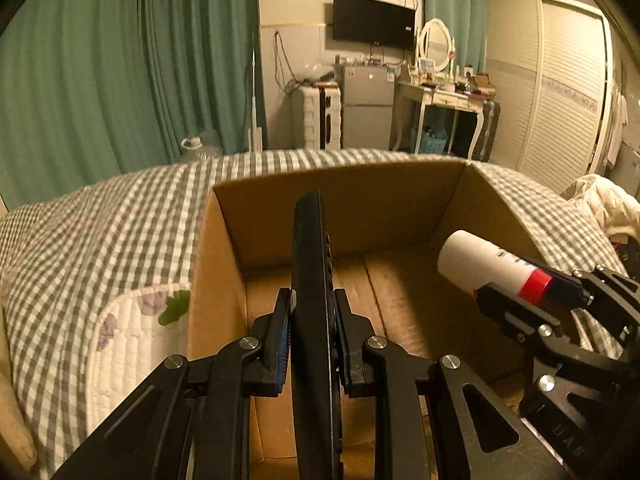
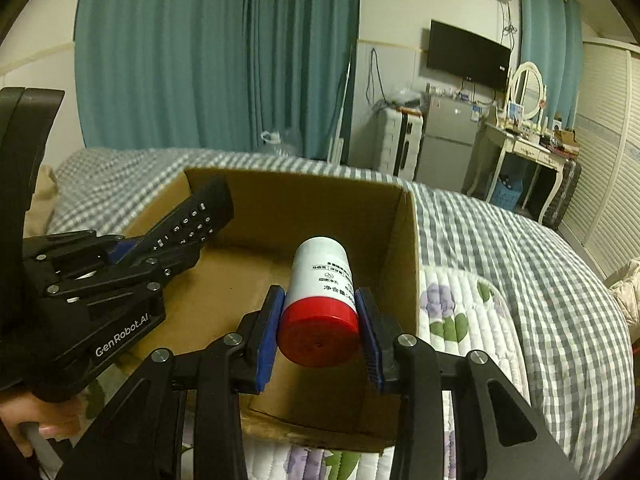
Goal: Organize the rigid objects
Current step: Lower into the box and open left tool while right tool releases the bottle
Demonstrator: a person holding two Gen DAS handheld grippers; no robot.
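Remote edge-up, lengthwise ahead, clamped in left tool, bottle cap-rearward, clamped in right tool

Quick count of what's around: two grippers, the left gripper and the right gripper. One black remote control, pinched between the left one's fingers. One white bottle with a red cap, between the right one's fingers. One open cardboard box, just past and under both sets of fingertips. One bed with a checked cover beneath it all. Far beyond the fingers: one wall TV, one small fridge, one white suitcase, one dressing table with one oval mirror.
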